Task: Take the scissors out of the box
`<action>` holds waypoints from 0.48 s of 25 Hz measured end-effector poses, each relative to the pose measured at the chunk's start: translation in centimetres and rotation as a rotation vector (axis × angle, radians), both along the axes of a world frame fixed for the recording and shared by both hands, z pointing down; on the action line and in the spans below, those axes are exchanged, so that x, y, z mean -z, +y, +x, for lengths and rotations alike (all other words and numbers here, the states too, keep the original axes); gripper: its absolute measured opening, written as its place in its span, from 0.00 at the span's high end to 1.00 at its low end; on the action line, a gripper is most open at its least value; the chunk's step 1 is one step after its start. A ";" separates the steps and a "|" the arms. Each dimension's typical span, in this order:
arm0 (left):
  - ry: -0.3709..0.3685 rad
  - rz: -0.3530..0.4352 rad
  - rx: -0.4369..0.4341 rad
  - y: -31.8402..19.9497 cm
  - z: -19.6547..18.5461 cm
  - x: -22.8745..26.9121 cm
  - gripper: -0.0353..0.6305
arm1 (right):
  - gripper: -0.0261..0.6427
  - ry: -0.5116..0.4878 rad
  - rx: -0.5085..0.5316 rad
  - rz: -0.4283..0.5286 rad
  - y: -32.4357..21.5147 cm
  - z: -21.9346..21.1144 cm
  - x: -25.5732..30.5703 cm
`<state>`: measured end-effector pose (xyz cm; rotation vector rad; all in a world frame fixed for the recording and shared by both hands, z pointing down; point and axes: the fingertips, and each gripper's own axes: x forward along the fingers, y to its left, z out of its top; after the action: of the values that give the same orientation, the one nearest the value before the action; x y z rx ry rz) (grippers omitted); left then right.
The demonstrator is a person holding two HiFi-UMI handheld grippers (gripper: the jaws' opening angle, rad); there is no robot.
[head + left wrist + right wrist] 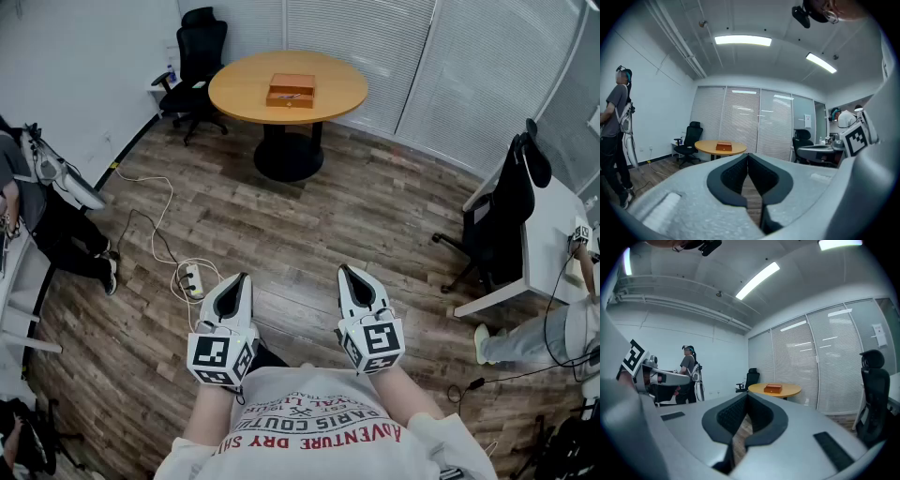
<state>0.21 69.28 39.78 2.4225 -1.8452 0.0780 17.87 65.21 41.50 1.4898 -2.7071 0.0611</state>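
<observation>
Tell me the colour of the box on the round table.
The box is reddish-brown, clearest in the head view.

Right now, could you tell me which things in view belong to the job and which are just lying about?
Job: wooden box on the round table; left tongs and right tongs, both shut and empty.
Lying about: power strip; black office chair beside the table.

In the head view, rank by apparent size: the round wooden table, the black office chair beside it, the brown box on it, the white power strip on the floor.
1. Round wooden table
2. Black office chair
3. Brown box
4. White power strip; similar to the box and nearer the camera, so that pair is unsure.
</observation>
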 end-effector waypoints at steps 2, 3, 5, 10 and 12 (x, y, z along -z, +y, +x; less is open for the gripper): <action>0.001 0.002 -0.004 -0.3 0.2 0.1 0.93 | 0.95 0.002 0.002 -0.002 -0.2 0.1 0.0; 0.001 0.003 -0.006 -0.4 0.3 0.2 0.93 | 0.95 0.002 0.002 -0.003 -0.3 0.1 0.0; 0.000 0.002 -0.011 -0.7 0.4 0.2 0.93 | 0.95 0.003 0.000 -0.006 -0.5 0.1 -0.2; 0.000 -0.007 -0.020 -2.0 0.6 -0.1 0.93 | 0.95 -0.002 -0.011 -0.012 -1.4 0.4 -0.4; -0.001 -0.008 -0.025 -2.6 0.8 -0.1 0.93 | 0.95 -0.021 -0.014 -0.010 -1.8 0.5 -0.4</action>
<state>1.00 66.68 39.86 2.4409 -1.8108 0.0885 18.41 63.42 41.86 1.5145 -2.7083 0.0909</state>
